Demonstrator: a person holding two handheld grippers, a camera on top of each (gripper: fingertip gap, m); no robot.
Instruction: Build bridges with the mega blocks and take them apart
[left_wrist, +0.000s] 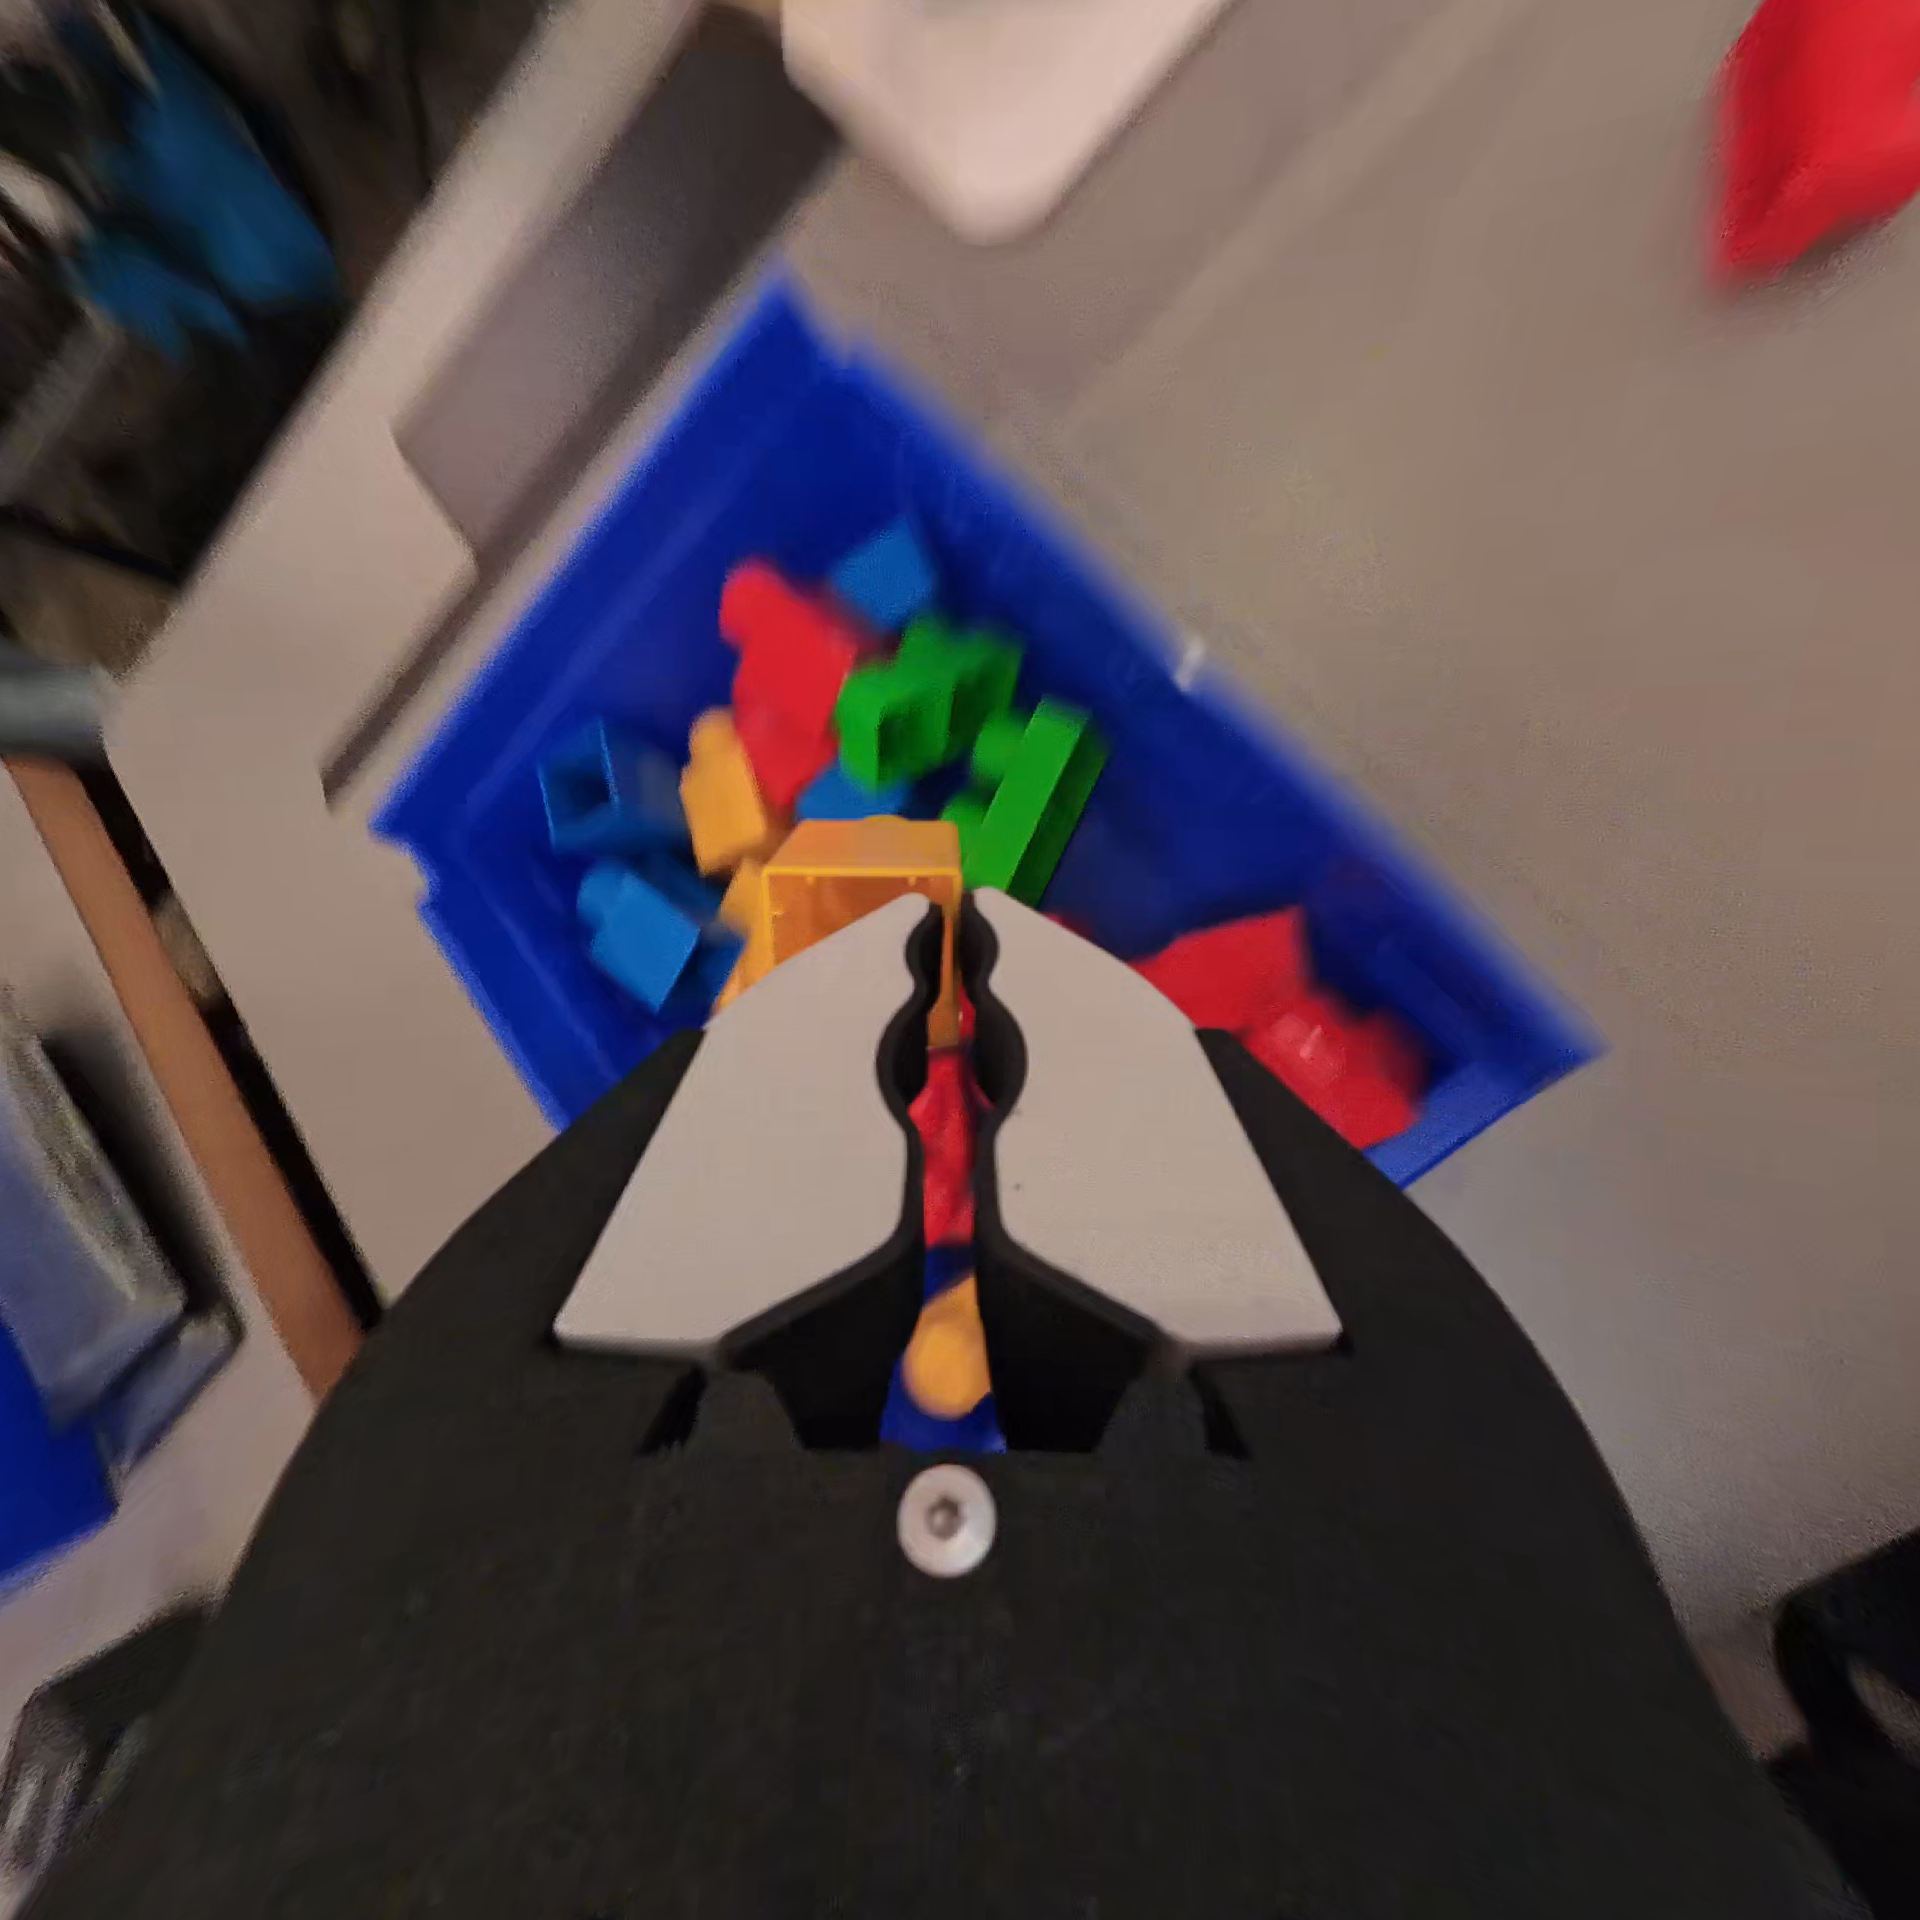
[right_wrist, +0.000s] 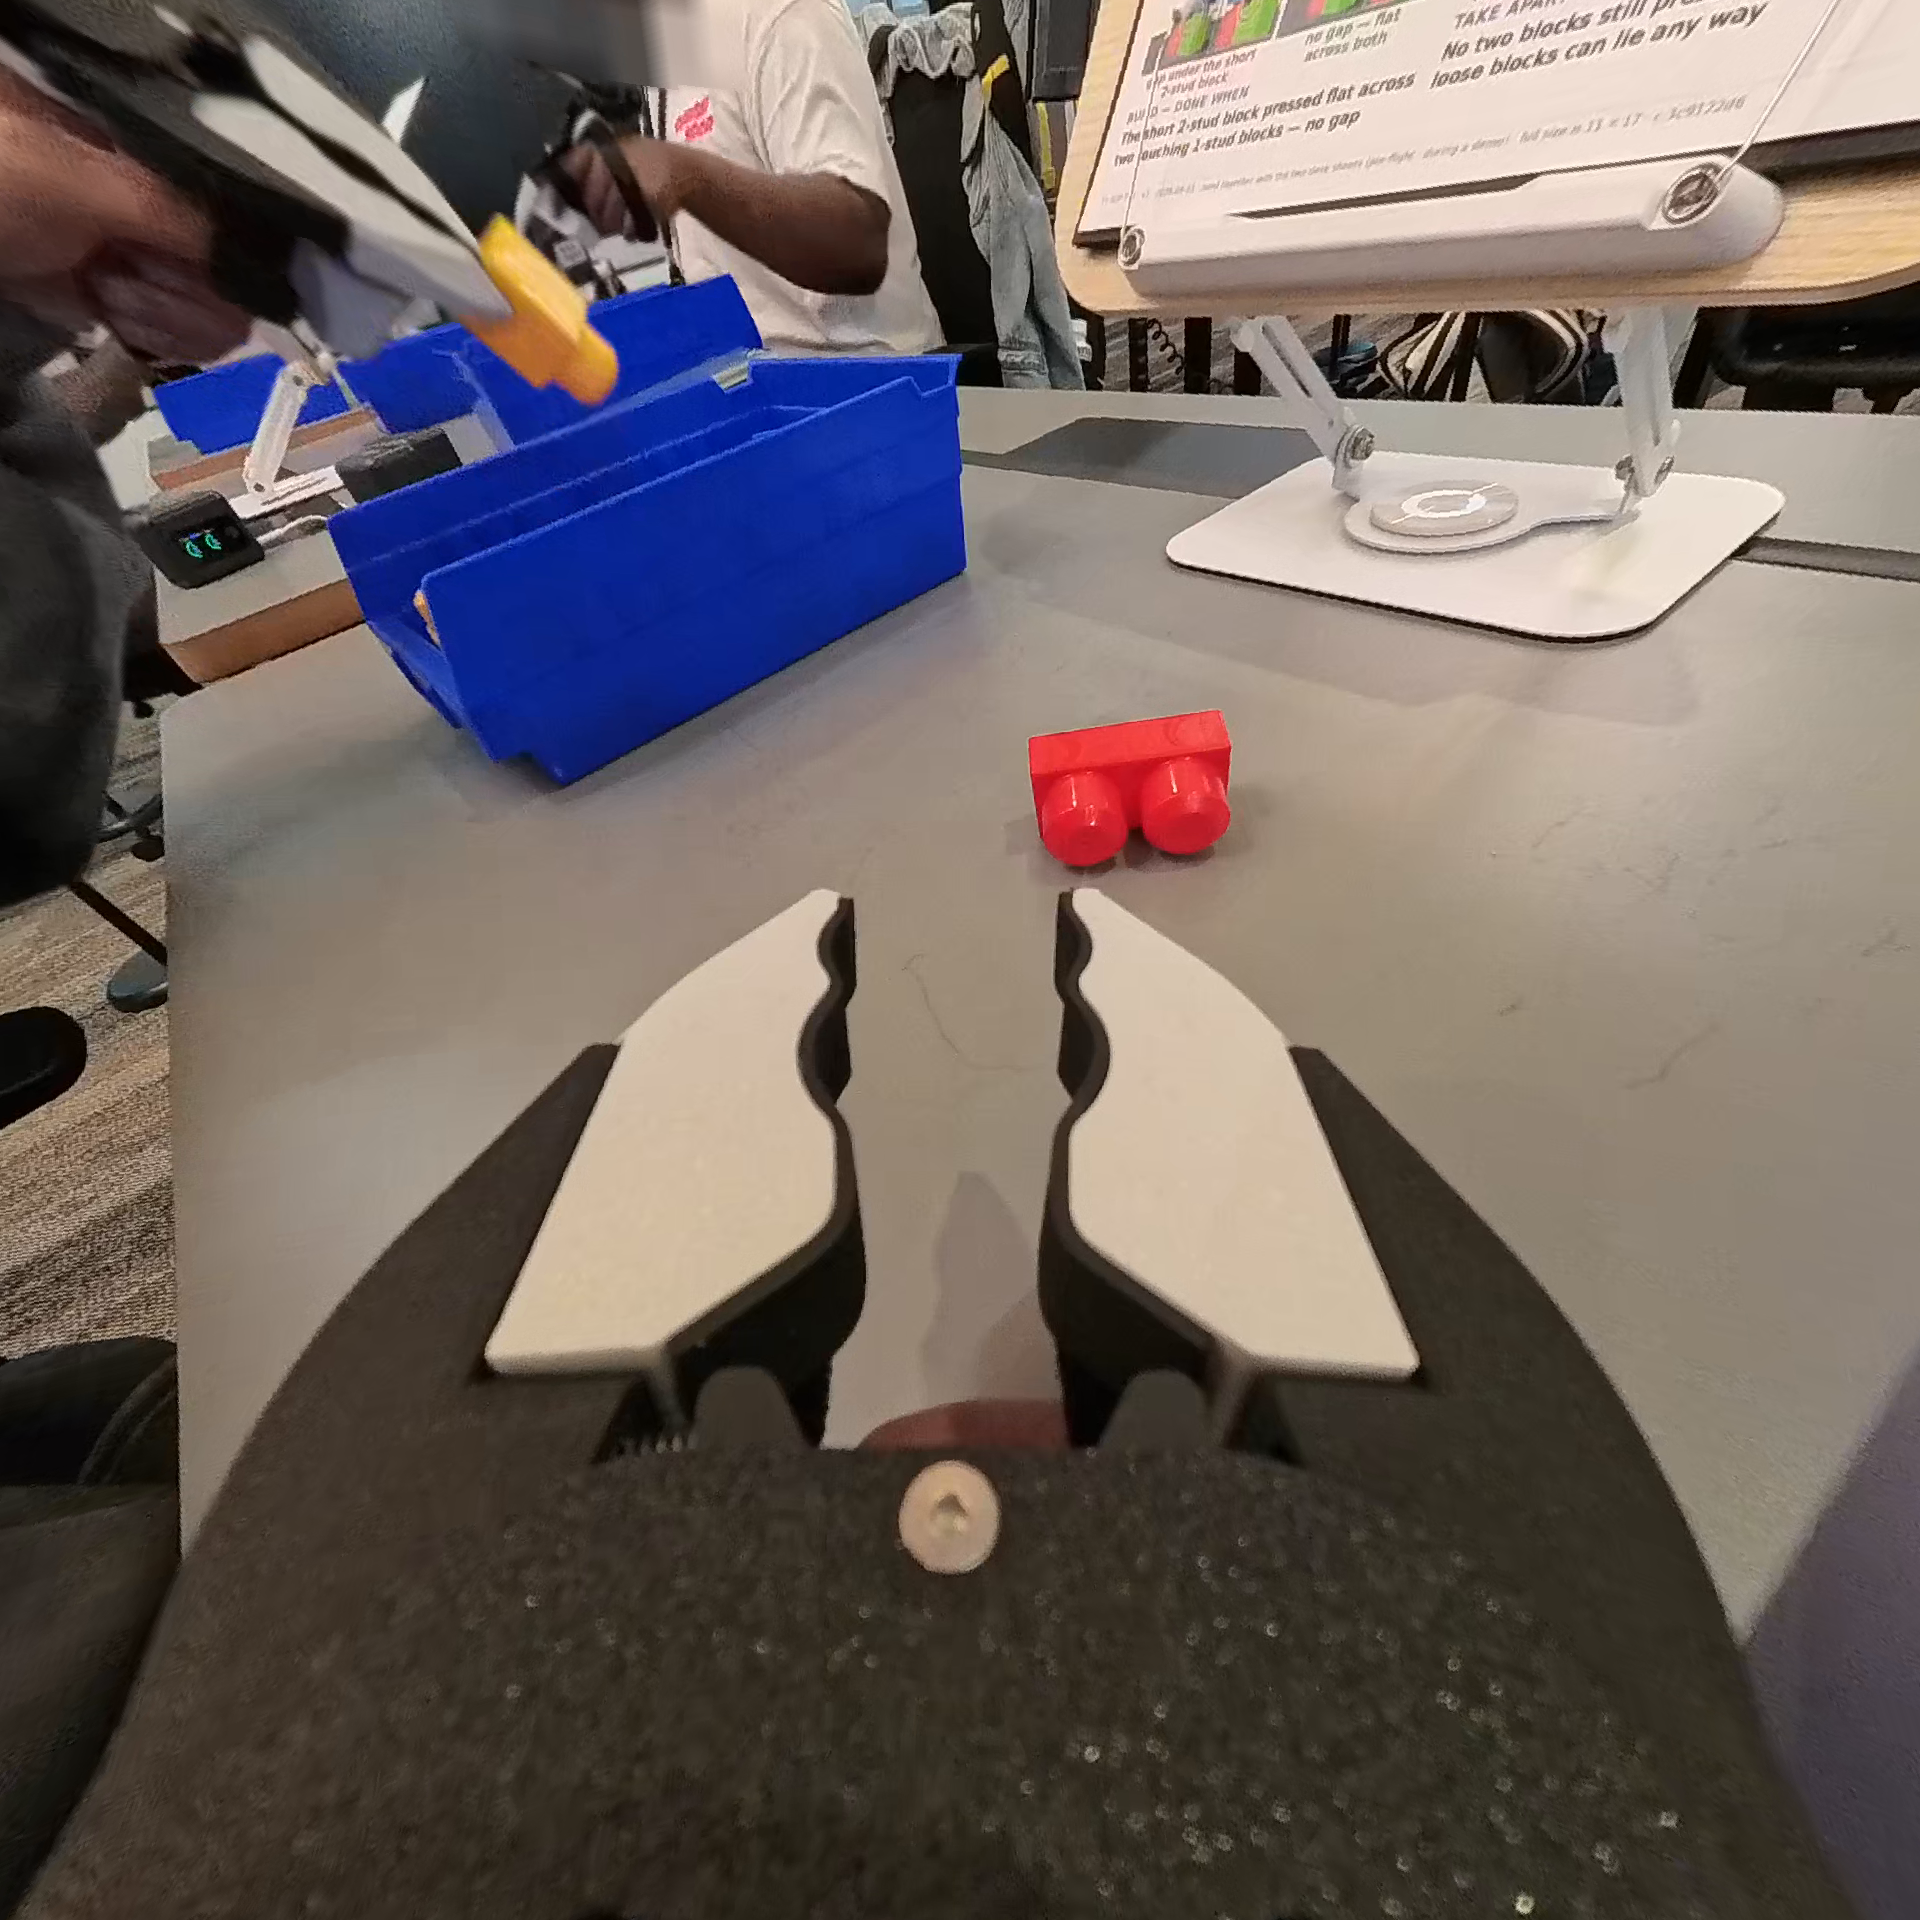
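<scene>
My left gripper is shut on the thin side wall of a yellow block and holds it, hollow underside toward the camera, above the blue bin of loose red, green, blue and yellow blocks. The right wrist view shows that gripper at the upper left with the yellow block at its tips, above the blue bin. My right gripper is open and empty, low over the grey table. A red two-stud block lies on its side just beyond its right fingertip.
A white stand with a board of printed sheets is at the back right. More blue bins and a small black device sit at the left. A person stands behind the table. The table's left edge is near the bin. There is about 35 cm between the tips of the two grippers.
</scene>
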